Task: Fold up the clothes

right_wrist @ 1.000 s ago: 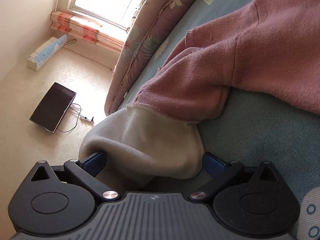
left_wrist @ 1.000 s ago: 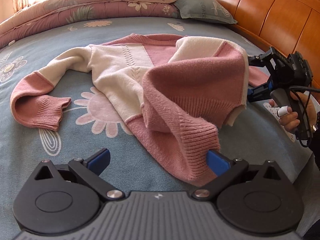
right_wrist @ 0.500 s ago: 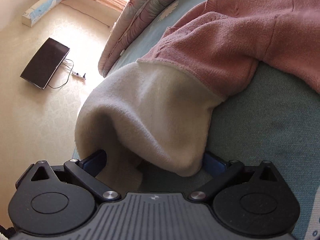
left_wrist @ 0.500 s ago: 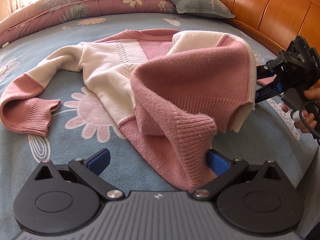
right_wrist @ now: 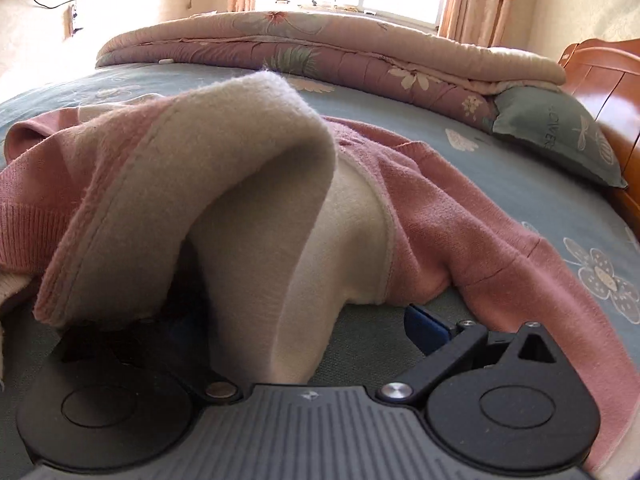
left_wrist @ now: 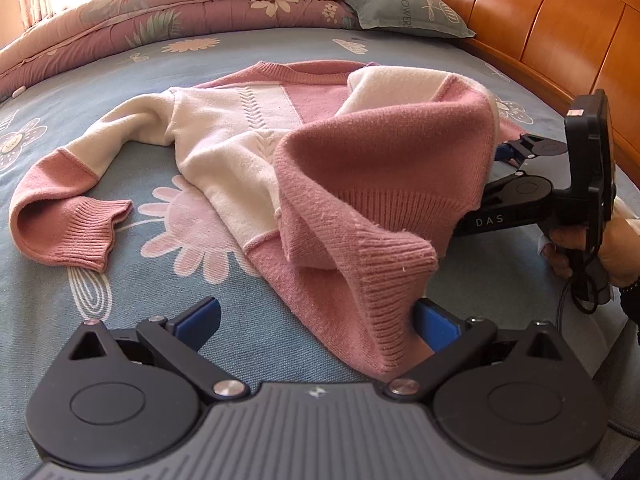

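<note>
While the sweater (left_wrist: 256, 148) is lying on the bed (left_wrist: 120, 320), its 3 o'clock side is draping inward, half folded. Both the left claw (left_wrist: 320, 320) and right claw (right_wrist: 304, 320) are gaping wide, cloth resting between them; the 9 o'clock sleeve is lying unfolded.

Both tools are matte black with ribbed grey housings, round pivot discs, silver screws and blue fingers (left_wrist: 198, 318). The right gripper (left_wrist: 506, 160) carries white "DAS" lettering, a boxy black module and a dangling black cable (left_wrist: 580, 288).
</note>
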Demonstrator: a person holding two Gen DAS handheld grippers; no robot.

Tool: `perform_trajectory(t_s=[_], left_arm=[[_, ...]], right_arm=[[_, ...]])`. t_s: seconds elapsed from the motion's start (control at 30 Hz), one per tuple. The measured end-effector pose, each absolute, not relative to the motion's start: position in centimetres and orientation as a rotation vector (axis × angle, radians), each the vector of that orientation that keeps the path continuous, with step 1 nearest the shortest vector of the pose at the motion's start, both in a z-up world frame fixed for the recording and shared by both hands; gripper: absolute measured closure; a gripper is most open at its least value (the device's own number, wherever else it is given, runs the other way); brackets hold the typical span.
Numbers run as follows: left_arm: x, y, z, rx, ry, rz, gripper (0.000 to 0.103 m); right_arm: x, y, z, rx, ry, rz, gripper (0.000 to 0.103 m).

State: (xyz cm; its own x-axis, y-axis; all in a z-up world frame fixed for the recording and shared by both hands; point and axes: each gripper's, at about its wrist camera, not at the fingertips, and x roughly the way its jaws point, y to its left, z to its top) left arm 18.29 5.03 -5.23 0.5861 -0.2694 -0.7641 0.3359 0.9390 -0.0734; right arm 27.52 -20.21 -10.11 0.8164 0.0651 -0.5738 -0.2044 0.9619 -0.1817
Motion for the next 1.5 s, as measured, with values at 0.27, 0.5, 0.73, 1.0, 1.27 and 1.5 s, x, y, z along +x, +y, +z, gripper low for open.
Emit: perform_trajectory(t_s=[0.27, 0.5, 0.73, 1.0, 1.27, 1.5], left_arm=[[17.9, 5.3, -4.6, 0.086, 0.857, -0.348, 0.001], [17.5, 5.6, -4.1, 0.085, 0.842, -0.346, 0.001], [17.4, 5.8, -4.2, 0.017, 0.855, -0.362, 0.001], [16.9, 5.6, -4.4, 0.002, 0.874, -0.369, 0.001], [18.0, 5.3, -5.2, 0.009, 0.921, -0.336, 0.001], [18.8, 3.8, -5.8, 0.038, 0.941, -0.36, 0.001]], right_arm=[[24.1, -23.9, -4.4, -0.236, 0.345, -0.117, 0.0], [19.2, -28.5, 1.0, -0.131, 0.189, -0.181, 0.0], [18.6, -31.0, -1.8, 0.104, 0.486, 0.262, 0.0], [23.6, -34.2, -7.9, 0.397, 0.633, 0.438, 0.0], [29.4, -34.8, -8.9, 0.418, 0.686, 0.67, 0.0], [28.7, -33.7, -9.6, 0.568, 0.764, 0.86, 0.0]])
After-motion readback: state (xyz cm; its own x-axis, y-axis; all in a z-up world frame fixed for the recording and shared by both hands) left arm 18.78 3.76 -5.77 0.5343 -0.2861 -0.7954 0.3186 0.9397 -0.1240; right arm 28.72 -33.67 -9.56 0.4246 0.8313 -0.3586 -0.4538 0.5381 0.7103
